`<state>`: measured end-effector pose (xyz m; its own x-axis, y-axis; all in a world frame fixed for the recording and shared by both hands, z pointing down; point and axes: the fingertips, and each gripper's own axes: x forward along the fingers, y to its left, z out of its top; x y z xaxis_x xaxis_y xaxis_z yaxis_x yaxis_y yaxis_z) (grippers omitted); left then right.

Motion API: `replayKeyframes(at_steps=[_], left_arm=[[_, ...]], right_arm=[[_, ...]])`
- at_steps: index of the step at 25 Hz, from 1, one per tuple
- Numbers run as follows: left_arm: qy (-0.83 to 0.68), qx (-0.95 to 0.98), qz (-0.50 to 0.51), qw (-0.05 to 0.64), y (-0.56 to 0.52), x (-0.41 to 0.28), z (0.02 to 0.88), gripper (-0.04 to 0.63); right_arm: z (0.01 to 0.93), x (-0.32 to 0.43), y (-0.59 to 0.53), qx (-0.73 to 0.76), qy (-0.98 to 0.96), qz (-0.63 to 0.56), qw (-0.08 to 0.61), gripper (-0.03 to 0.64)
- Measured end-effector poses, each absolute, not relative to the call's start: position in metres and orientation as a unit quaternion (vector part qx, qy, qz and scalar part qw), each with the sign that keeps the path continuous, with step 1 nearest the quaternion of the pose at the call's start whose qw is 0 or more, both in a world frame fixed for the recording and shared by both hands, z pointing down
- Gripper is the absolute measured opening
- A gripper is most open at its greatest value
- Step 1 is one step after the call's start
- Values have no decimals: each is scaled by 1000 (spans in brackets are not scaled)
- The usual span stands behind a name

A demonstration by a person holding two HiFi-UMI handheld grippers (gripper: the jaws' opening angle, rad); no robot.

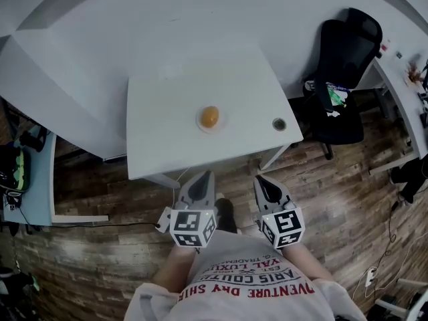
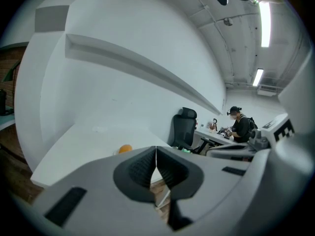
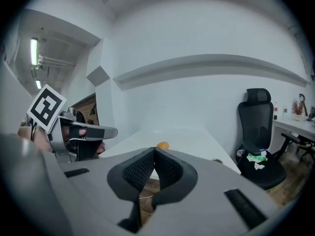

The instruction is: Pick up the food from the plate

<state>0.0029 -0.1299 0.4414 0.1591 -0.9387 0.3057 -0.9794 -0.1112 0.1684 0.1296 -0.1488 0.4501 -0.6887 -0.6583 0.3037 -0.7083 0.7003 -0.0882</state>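
Head view, with the two gripper views. We see a white table point(image 1: 200, 92) against a white wall, standing on a wood floor point(image 1: 100, 259). Near the table's middle lies a white plate point(image 1: 209, 128), hard to tell from the tabletop, and on it sits the food point(image 1: 209, 116), a single round orange piece; nothing else is on the plate. To the right of the plate, well apart from it and close to the table's near right corner, stands a small round cup point(image 1: 279, 124) with a dark inside (we cannot tell what it contains). A black chair point(image 1: 344, 65) stands beyond the table's right edge. The left gripper point(image 1: 203, 176) and the right gripper point(image 1: 260, 179) are held side by side over the floor, short of the table's near edge, both pointing toward the table and neither touching it. In the left gripper view the jaws meet along one thin line with nothing between them, and the food point(image 2: 125, 148) shows beyond them on the table. In the right gripper view the jaws likewise press together, empty, with the food point(image 3: 162, 145) and the cup point(image 3: 217, 160) ahead. A person point(image 2: 239, 124) sits at a far desk.
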Motion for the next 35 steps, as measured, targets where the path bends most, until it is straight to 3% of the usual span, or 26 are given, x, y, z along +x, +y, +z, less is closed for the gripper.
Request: replayKeyframes(at_steps=[18, 35], left_arm=[[-618, 757, 75, 199, -313, -77, 468, 6], [-643, 701, 125, 283, -364, -92, 539, 6]], right_arm=[[462, 31, -321, 370, -910, 102, 159, 11], [515, -6, -406, 273, -926, 144, 219, 11]])
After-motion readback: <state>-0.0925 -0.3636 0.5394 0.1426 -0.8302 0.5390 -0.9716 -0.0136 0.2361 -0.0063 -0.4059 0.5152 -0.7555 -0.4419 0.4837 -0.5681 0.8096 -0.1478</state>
